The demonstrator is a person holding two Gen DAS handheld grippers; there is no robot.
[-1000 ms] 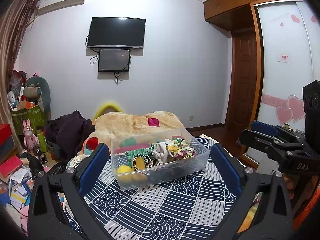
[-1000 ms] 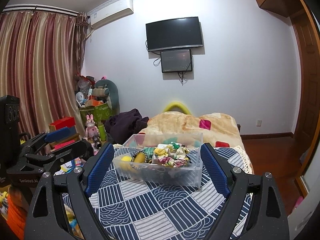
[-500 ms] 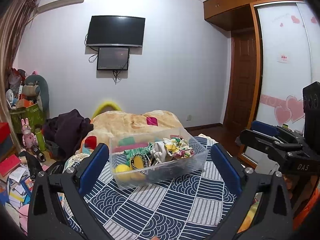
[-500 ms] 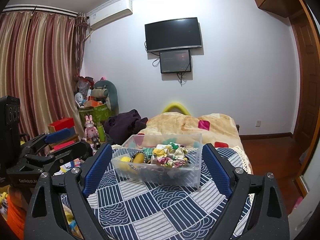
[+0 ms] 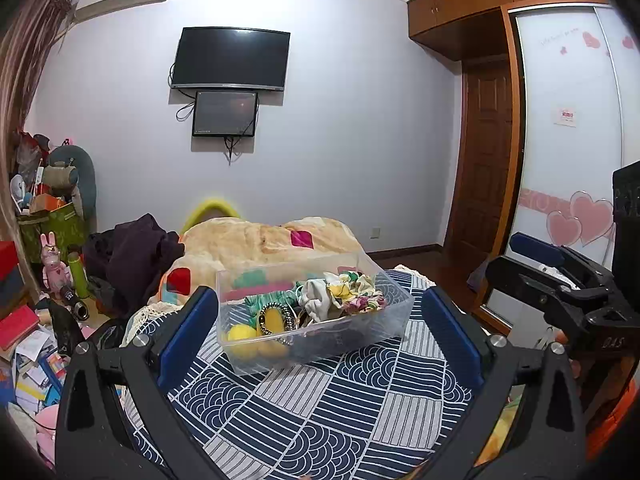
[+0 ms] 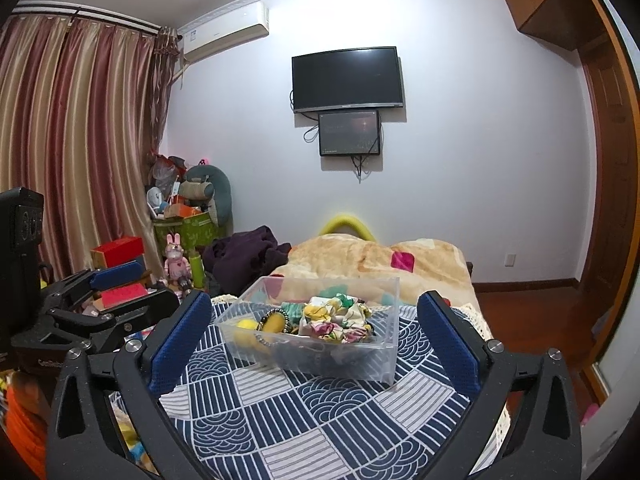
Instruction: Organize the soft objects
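A clear plastic box (image 5: pixel 394 318) (image 6: pixel 380 360) stands on a blue-and-white patterned cloth (image 5: pixel 320 412) (image 6: pixel 304 412). It holds several soft things: floral scrunchies (image 5: pixel 352 294) (image 6: pixel 334 320), a green band, yellow pieces (image 5: pixel 242 334) (image 6: pixel 245 325). My left gripper (image 5: pixel 318 332) is open and empty, held back from the box. My right gripper (image 6: pixel 312 334) is open and empty, also short of the box. Each gripper shows at the edge of the other's view.
A tan blanket (image 5: pixel 256 240) lies behind the box, dark clothes (image 5: pixel 136 252) to its left. Toys, books and boxes (image 6: pixel 120 252) clutter the floor at left. A wooden door (image 5: pixel 484 160) and a wardrobe stand at right.
Both views have drifted slightly; the box sits a touch lower and nearer. Both grippers stay open and empty.
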